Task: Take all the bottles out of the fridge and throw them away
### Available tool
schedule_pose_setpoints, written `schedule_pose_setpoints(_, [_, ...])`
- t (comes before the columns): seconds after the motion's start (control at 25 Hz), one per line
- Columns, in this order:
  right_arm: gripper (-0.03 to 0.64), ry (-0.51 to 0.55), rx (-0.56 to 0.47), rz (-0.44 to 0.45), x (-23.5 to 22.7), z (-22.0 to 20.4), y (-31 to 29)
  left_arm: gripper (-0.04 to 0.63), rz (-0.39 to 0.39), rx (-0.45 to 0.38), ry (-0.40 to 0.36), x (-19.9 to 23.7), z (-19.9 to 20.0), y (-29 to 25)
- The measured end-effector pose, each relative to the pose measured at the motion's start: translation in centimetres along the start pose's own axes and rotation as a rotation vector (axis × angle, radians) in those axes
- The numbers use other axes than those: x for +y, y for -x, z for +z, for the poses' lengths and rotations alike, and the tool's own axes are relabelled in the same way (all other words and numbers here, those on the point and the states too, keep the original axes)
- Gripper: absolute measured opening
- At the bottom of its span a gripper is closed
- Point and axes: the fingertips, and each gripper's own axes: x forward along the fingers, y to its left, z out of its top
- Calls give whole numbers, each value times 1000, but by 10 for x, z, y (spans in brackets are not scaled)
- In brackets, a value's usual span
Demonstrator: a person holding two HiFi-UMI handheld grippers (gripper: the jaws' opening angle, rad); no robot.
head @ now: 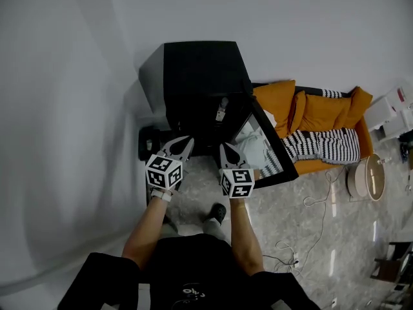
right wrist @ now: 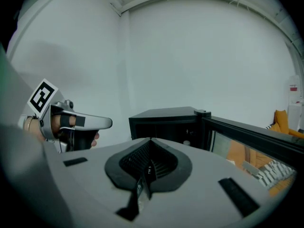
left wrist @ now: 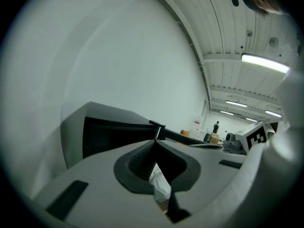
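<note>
The pale, marbled stone floor [head: 335, 237] carries a black fridge [head: 200, 76] that stands against the white wall with its glass door [head: 274, 150] swung open to the right. Just beside the open door a low orange sofa [head: 322, 112] sits on the floor with a black-and-white striped blanket [head: 322, 146] draped over its seat, and near its right end lies a round, pale drum-like object [head: 368, 176]. Thin white cables [head: 313, 202] trail loosely across the stone, and the person's shoes [head: 219, 212] stand on it just before the fridge.
</note>
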Motion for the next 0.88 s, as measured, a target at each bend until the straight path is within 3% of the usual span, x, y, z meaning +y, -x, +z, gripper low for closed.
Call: schedule_pose_setpoints(0.88, [8, -27, 47, -32, -10, -31, -5, 6, -46, 61, 4, 1, -23, -22])
